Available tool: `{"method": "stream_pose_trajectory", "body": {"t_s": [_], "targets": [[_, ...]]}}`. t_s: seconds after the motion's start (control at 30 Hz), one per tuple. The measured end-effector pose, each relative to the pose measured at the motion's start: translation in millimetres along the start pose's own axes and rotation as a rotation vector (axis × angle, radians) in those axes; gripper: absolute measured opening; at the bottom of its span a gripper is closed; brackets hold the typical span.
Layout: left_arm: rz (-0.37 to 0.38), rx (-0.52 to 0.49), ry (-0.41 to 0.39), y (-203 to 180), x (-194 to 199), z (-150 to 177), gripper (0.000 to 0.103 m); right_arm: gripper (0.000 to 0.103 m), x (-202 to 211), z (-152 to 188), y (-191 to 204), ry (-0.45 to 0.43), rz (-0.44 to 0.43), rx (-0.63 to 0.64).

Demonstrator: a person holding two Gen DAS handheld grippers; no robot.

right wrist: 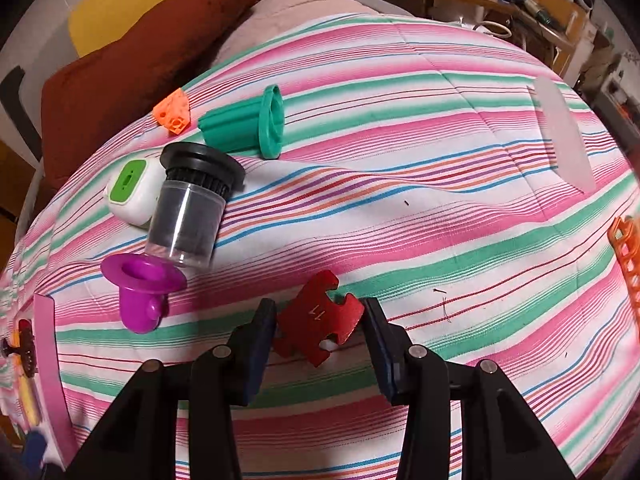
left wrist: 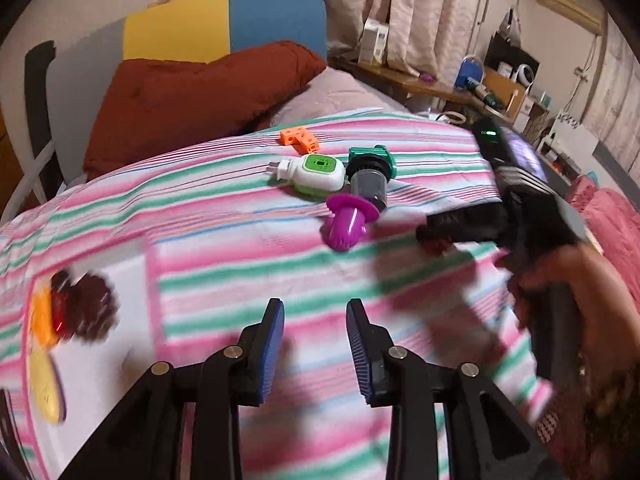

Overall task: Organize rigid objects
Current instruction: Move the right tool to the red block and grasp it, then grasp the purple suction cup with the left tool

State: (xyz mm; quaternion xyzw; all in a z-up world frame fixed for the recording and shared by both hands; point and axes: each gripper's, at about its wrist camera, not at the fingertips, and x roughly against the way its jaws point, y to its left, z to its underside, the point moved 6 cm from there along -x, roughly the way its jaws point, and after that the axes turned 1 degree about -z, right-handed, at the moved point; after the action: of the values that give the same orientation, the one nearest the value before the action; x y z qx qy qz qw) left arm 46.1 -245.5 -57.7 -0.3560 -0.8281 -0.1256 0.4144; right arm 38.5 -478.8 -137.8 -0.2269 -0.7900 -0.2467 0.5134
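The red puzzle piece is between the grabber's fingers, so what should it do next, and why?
Probably lift it straight up. The right gripper has closed on the red puzzle piece, which seems to rest on the striped blanket, and the purple cup lies close beside it.

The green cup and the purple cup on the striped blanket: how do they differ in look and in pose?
The green cup has a ribbed body; the purple cup has a smooth one. The green cup lies on its side with its mouth facing right, whereas the purple cup tilts with its mouth facing up. The green cup looks larger and lies apart from the clear jar; the purple cup sits against the jar's bottom. Both are plastic with a wide flared rim.
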Motion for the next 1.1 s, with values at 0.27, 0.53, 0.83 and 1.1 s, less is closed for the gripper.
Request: {"method": "stream_pose_trajectory", "body": {"t_s": [0.27, 0.53, 0.83, 1.1], "targets": [[0.015, 0.01, 0.126, -9, -88, -21, 0.04, 0.045, 0, 2, 2, -0.001, -0.007, 0.003], [0.066, -0.034, 0.04, -27, -116, -40, 0.039, 0.045, -1, -1, 0, 0.001, -0.016, -0.016], [0.099, -0.027, -0.009, -28, -118, -47, 0.038, 0.045, 1, -1, -1, -0.001, -0.014, -0.017], [0.073, 0.025, 0.027, -14, -87, -32, 0.038, 0.045, 1, -1, 0, -0.004, -0.011, -0.01]]}}
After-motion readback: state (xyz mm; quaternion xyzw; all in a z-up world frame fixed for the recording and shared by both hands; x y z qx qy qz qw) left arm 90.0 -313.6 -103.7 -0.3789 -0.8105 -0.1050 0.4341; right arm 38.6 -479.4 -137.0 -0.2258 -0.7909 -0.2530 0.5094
